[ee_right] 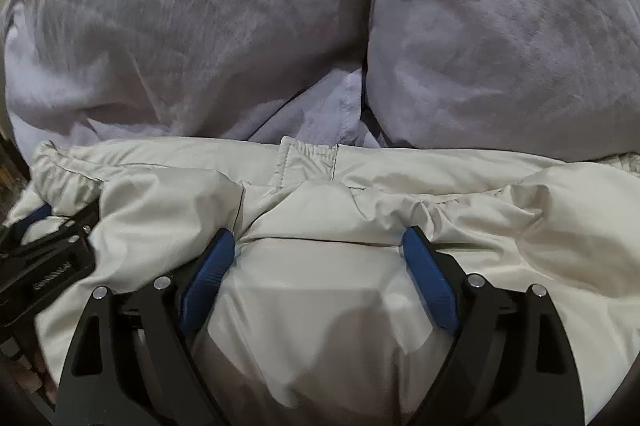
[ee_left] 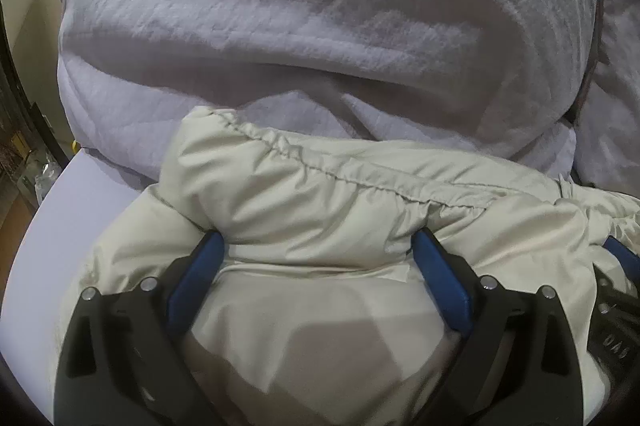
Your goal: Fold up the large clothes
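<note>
A cream puffy jacket (ee_left: 320, 194) lies bunched on the bed, its gathered elastic hem running across the far side; it also fills the lower half of the right wrist view (ee_right: 320, 186). My left gripper (ee_left: 316, 246) is open, its blue-padded fingers (ee_left: 200, 266) spread wide and pressed onto the jacket with padding bulging between them. My right gripper (ee_right: 318, 242) is open too, its fingers (ee_right: 428, 274) resting on the jacket the same way. The right gripper shows at the right edge of the left wrist view (ee_left: 616, 290), and the left gripper at the left edge of the right wrist view (ee_right: 48, 258).
A rumpled pale lilac duvet (ee_left: 320, 26) is heaped just beyond the jacket and also fills the top of the right wrist view (ee_right: 280, 26). A strip of lilac sheet (ee_left: 80, 194) and the bed's left edge lie to the left, with dark furniture past it.
</note>
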The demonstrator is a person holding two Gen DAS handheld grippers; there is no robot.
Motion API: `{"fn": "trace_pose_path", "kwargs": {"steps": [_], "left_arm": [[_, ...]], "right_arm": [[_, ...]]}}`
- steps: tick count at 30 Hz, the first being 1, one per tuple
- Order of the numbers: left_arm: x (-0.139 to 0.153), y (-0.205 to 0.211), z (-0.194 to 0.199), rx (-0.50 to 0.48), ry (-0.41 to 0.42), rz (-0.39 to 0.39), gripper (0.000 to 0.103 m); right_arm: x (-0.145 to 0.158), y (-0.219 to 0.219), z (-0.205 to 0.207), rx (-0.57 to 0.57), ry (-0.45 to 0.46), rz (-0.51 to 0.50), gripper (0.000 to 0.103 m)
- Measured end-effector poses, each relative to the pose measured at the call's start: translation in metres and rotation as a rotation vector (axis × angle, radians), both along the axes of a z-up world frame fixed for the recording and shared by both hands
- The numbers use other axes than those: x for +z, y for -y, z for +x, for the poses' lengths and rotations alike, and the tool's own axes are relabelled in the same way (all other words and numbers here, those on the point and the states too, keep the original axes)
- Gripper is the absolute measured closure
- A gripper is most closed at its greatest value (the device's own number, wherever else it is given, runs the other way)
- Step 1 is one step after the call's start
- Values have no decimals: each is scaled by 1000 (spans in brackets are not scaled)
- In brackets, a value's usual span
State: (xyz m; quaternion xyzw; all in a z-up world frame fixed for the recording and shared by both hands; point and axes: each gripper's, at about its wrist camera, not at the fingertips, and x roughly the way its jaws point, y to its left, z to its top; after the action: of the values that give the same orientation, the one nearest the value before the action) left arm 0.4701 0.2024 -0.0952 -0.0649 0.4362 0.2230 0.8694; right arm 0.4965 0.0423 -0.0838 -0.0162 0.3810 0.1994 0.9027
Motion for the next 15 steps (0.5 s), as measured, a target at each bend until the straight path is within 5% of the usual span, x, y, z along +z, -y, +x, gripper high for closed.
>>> {"fn": "trace_pose_path", "kwargs": {"steps": [7,15], "left_arm": [[27,0,-18,-14,24,3,8],[31,-16,-21,13,24,19,8]], "right_arm": [[30,42,-19,-41,78,1,15],[33,117,-12,-241,97,-84,15]]}}
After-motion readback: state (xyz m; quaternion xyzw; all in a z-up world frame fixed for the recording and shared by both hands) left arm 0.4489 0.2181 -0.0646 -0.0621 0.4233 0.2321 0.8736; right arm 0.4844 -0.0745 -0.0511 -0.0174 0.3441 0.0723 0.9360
